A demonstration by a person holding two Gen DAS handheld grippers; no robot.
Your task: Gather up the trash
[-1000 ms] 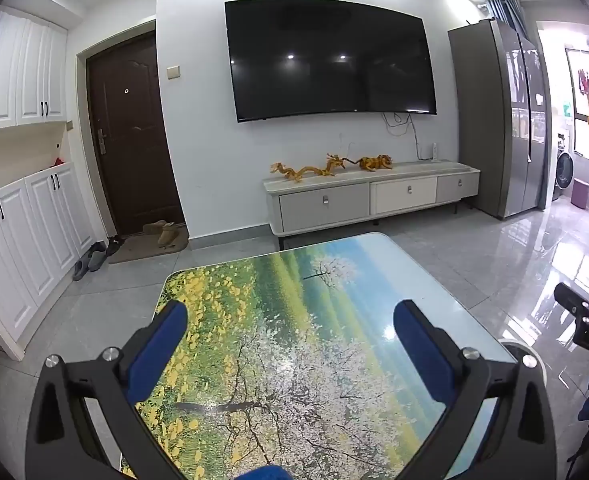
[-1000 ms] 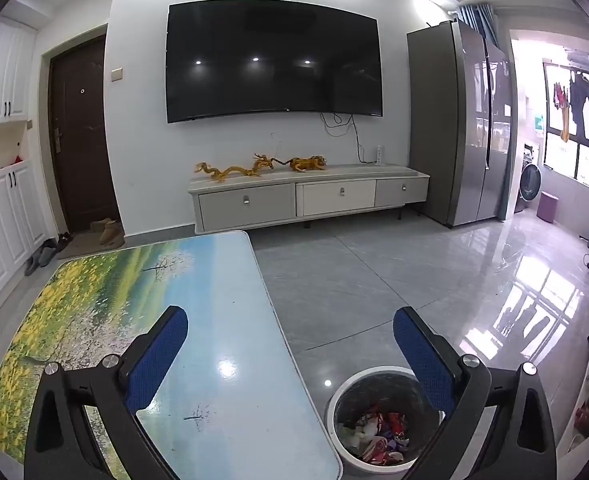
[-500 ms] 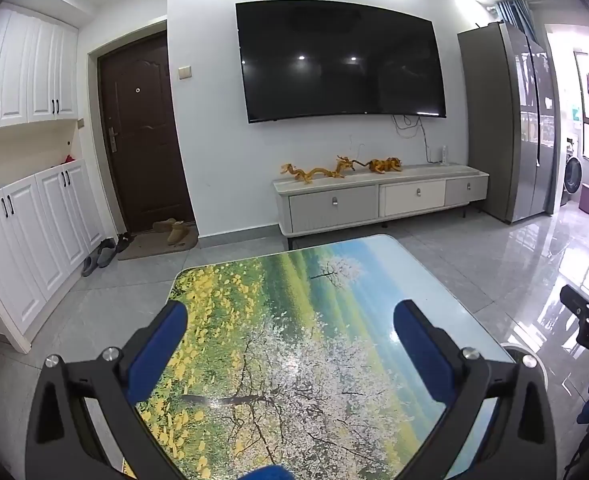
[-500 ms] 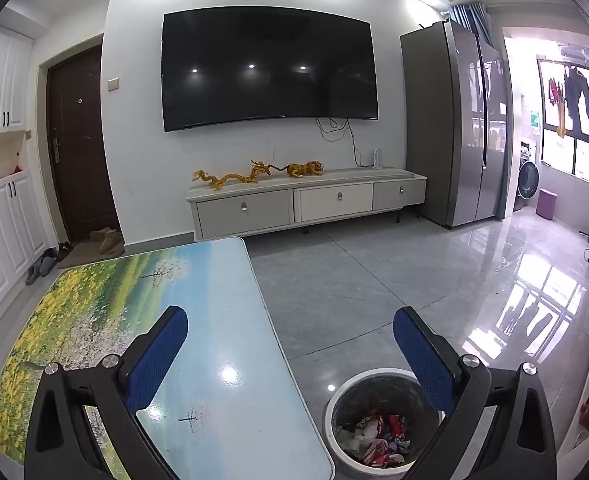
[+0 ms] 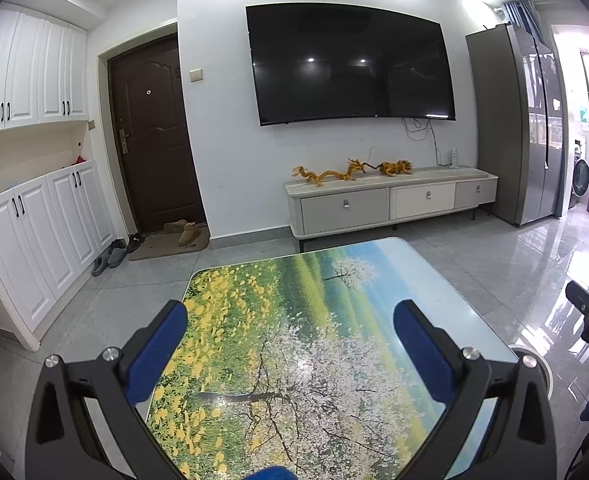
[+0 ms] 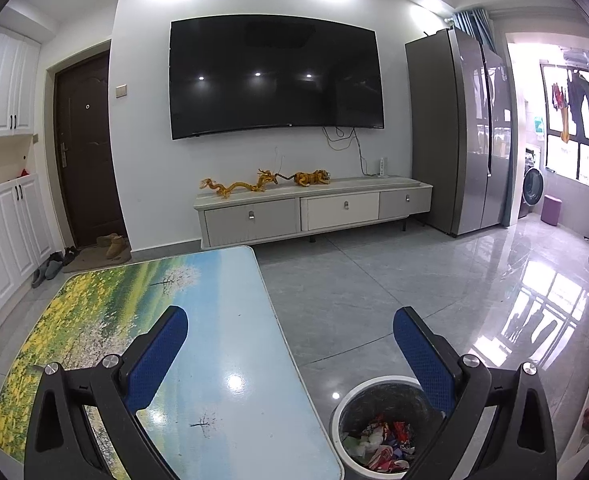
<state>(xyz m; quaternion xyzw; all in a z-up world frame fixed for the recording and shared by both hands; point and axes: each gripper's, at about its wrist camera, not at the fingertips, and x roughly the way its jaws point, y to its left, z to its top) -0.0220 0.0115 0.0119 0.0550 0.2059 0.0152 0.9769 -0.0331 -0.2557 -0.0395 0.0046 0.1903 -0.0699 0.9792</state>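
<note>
below right tool (image 6: pixel 290 344), wrappers (image 6: pixel 382 440) fill bin (image 6: pixel 344 412).

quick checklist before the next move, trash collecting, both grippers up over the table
1. Left gripper open and empty: ok.
2. Right gripper open and empty: ok.
3. Trash bin within view beside the table's right edge, top open: ok.
4. Wrappers already lie in the bin, with room left above them: ok.
5. Loose trash left on the table: none on the part that shows; the near edge is hidden by the fingers, cannot tell.
6. Trash on the floor: none seen nearby: ok.
</note>
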